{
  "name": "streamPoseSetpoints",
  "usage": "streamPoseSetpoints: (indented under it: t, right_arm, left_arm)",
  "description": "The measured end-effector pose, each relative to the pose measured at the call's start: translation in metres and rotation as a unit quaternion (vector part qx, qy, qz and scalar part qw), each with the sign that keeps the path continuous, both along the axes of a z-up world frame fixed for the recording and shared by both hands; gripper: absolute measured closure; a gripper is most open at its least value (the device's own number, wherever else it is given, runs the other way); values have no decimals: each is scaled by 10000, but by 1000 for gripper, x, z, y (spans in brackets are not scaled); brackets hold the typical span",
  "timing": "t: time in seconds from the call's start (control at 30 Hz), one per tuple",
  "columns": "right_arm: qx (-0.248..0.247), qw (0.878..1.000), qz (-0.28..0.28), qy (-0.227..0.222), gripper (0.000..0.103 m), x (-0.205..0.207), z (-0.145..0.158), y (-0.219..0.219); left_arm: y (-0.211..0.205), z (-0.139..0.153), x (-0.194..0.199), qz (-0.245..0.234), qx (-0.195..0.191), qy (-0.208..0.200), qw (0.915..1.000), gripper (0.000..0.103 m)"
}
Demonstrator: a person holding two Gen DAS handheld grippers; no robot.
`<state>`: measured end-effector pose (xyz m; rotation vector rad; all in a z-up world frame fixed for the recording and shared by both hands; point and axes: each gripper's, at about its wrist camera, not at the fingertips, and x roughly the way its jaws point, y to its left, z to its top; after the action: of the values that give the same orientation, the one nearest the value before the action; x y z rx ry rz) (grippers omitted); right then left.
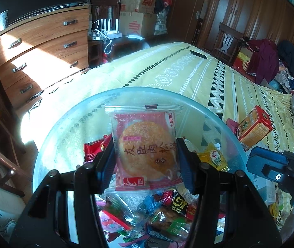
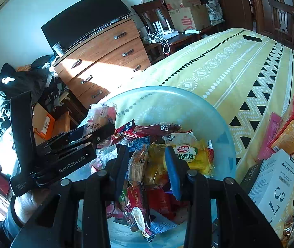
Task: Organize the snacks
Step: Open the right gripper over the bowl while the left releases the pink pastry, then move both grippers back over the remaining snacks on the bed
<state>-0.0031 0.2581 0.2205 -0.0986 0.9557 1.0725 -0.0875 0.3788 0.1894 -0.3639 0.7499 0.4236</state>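
Snacks fill a clear round bowl that rests on the bed, and both grippers work over it. One wrapped round pastry sits clamped in the left gripper, its jaws pressing the packet's two side edges; the packet stands nearly upright above the bowl's heap, long axis running away from the jaws toward the bowl's far rim. Whether it is to be dropped in or carried out cannot be told, yet the bowl lies directly beneath it, so the left hand is the nearer one for that move. Over the bowl's middle, the right gripper hangs with its jaws part-way apart, straddling a biscuit packet and a yellow wrapper; whether the pads press on either I cannot tell. Just right of its jaws lies one yellow soft-bread pack. Beyond the bowl's right side, on the bed, stand one orange carton and one white toothpaste box. Loose wrappers inside the bowl are too many and too overlapped to count.
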Motion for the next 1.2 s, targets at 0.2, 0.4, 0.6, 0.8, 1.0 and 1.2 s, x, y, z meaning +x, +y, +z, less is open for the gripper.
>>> streamPoseSetpoints:
  t: [0.2,0.4,0.6,0.8,1.0,1.2]
  right_arm:
    - [21,10000,-4,36,62,2,-2,-4]
    - [43,10000,9,56,57,0,-1,-8]
    - [87,9999,-13,88,50,-3,-1,-17]
    - [215,9987,-89,-442,48,-32,11,-47]
    - [95,9879,-356,-1507,41,-99,7,-124]
    - [-392,9879,-819,-1256,41,-138,-44,-213]
  left_arm:
    - [-1,-1,2,36,46,48,10000,47]
    - [-3,0,2,74,85,86,9999,45]
    - [-6,2,2,171,160,76,9997,16]
    - [-15,9,-5,122,130,-70,9998,1]
    - [-62,34,-20,-435,287,-662,9964,0]
    - [-141,41,-25,-1601,-33,-1234,9794,0]
